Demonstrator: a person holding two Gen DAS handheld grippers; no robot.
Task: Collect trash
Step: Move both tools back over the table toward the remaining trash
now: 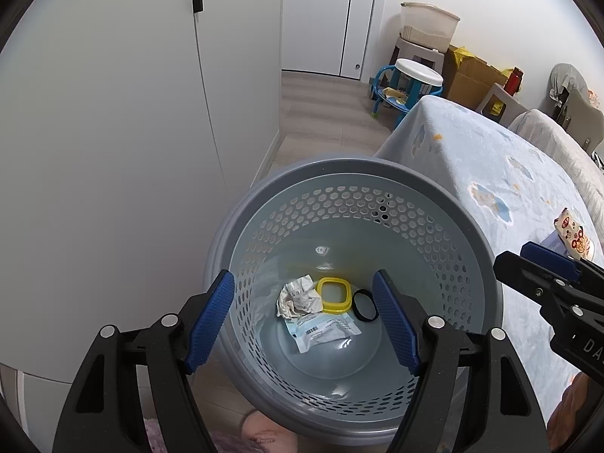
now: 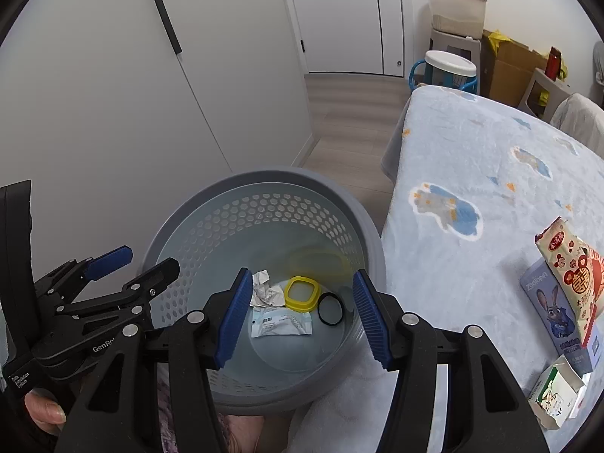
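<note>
Blue-padded left claw [image 1: 304,317] spread wide and empty above the grey perforated bin [image 1: 487,264]; right claw [image 2: 302,313] likewise parted, grasping nothing, poised over the same bin [image 2: 362,226]. Inside on the bin floor: crumpled white paper [image 1: 296,296], yellow square-ish ring [image 1: 334,294] touching it, black band [image 1: 365,305] just beside the ring, flat printed pouch [image 1: 324,330] under the paper's near edge. Bin standing on wooden floor [image 1: 321,113] between white wardrobe doors [image 1: 113,151] and the bed's corner; rim close to the blue cloud-print blanket [image 2: 490,188], possibly touching, hard to tell through the fisheye. Open strip of floor running away towards a far white door [image 1: 321,19]. Still on the bed near the right claw: red-and-cream snack bag [image 2: 573,275] leaning across a blue rabbit-print carton [image 2: 555,313]; small green-and-white torn box [image 2: 555,392] nearer the edge, just apart from them. Farther off: blue stool with white seat [image 1: 417,71], cardboard boxes [image 1: 472,79], clear tub [image 1: 430,22] on a grey stand.
</note>
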